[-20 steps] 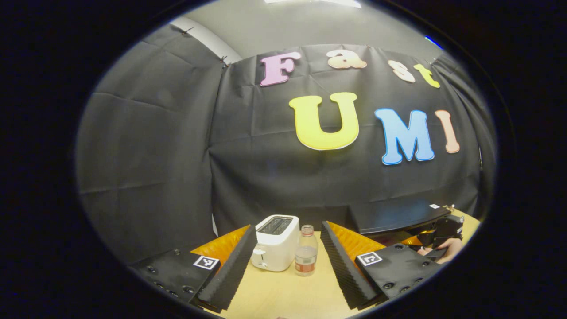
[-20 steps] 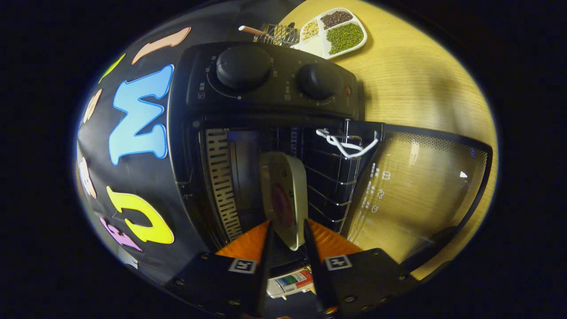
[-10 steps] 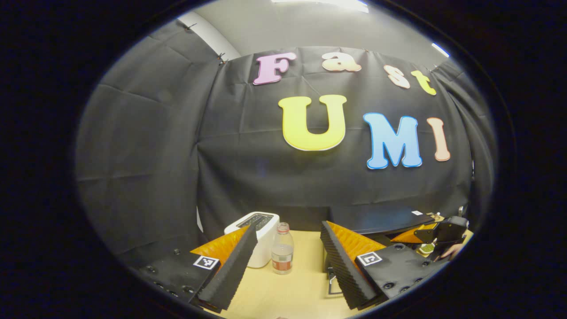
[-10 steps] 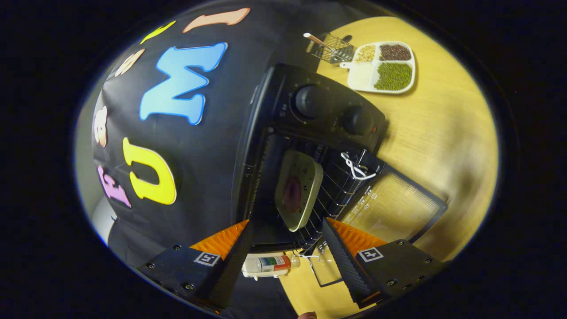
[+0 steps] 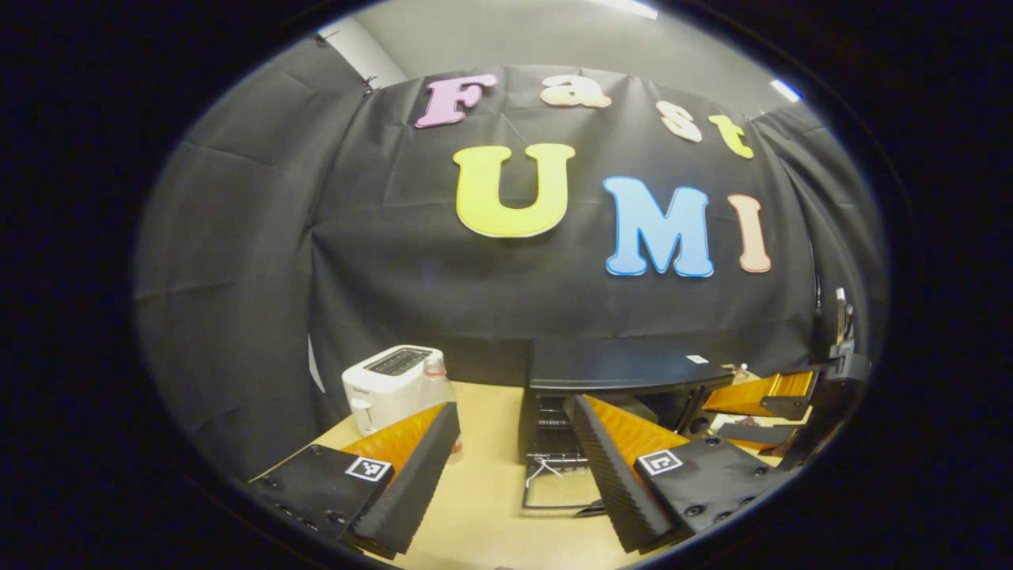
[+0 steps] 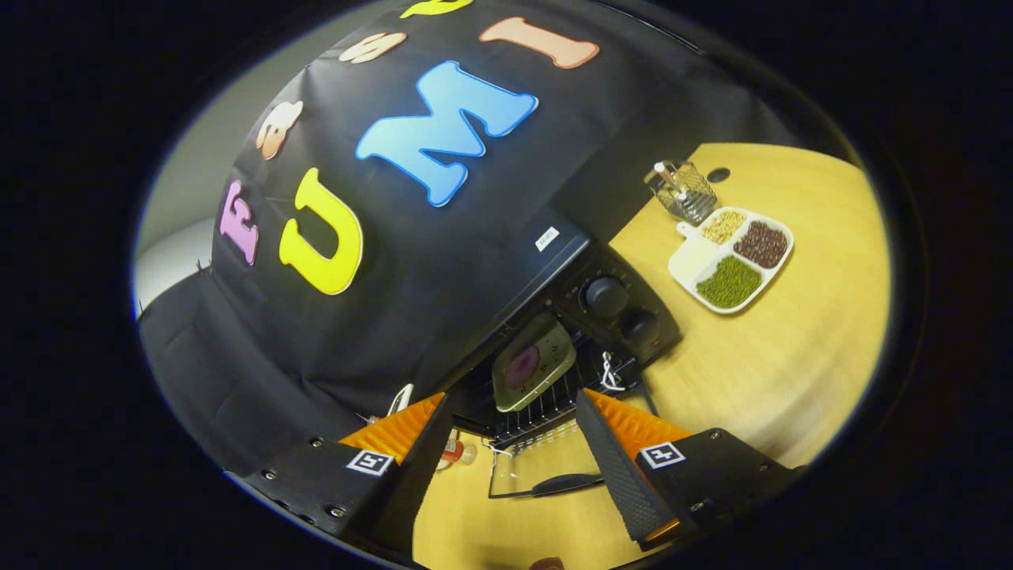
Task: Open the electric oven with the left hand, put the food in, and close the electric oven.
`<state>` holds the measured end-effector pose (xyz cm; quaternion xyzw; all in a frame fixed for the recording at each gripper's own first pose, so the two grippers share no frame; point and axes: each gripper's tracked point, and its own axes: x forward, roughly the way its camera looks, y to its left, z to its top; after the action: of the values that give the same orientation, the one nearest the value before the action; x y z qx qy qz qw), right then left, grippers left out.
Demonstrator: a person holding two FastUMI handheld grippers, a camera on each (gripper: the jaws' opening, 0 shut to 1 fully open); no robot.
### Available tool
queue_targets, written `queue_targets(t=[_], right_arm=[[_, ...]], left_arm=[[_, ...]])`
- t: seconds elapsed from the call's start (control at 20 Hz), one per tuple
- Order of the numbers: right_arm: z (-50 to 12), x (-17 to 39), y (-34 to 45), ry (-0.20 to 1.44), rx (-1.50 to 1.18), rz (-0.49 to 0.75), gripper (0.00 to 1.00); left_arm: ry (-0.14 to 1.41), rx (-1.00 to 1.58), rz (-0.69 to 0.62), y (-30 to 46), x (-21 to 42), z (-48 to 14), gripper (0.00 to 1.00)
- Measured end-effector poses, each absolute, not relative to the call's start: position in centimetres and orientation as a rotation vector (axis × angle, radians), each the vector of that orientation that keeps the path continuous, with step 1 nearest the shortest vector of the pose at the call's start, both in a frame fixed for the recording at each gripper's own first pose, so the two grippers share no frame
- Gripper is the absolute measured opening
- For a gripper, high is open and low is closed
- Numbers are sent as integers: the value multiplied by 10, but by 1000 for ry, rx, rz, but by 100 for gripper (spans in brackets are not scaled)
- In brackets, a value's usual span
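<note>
Both tongs stand wide and hold nothing: the left gripper and the right gripper hover over the pale wooden table, just in front of the black electric oven. Its glass door lies folded down. Inside, on the wire rack, sits a pale square plate bearing a reddish round piece of food.
</note>
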<state>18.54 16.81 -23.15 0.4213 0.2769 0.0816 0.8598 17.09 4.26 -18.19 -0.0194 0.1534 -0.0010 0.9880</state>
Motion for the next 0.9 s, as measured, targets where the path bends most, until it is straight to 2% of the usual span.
queue_targets(t=[0.05, 0.1, 0.5, 0.6, 0.65, 0.75, 0.9], right_arm=[[-226, 180, 160, 565, 841, 178, 97], [-226, 177, 151, 553, 806, 183, 97], [-187, 145, 71, 371, 463, 144, 97], [-179, 139, 51, 323, 360, 140, 97], [-175, 135, 43, 300, 295, 135, 97], [-166, 127, 28, 273, 195, 120, 97], [-153, 120, 11, 249, 127, 69, 98]], left_arm=[[320, -46, -12, 35, 169, -187, 97], [334, -52, -21, 28, 167, -193, 100], [468, -49, -68, -18, 144, -260, 100], [503, -42, -89, -29, 139, -276, 91], [523, -36, -98, -34, 136, -285, 98], [567, -31, -121, -46, 130, -303, 100], [631, -29, -152, -61, 125, -331, 98]])
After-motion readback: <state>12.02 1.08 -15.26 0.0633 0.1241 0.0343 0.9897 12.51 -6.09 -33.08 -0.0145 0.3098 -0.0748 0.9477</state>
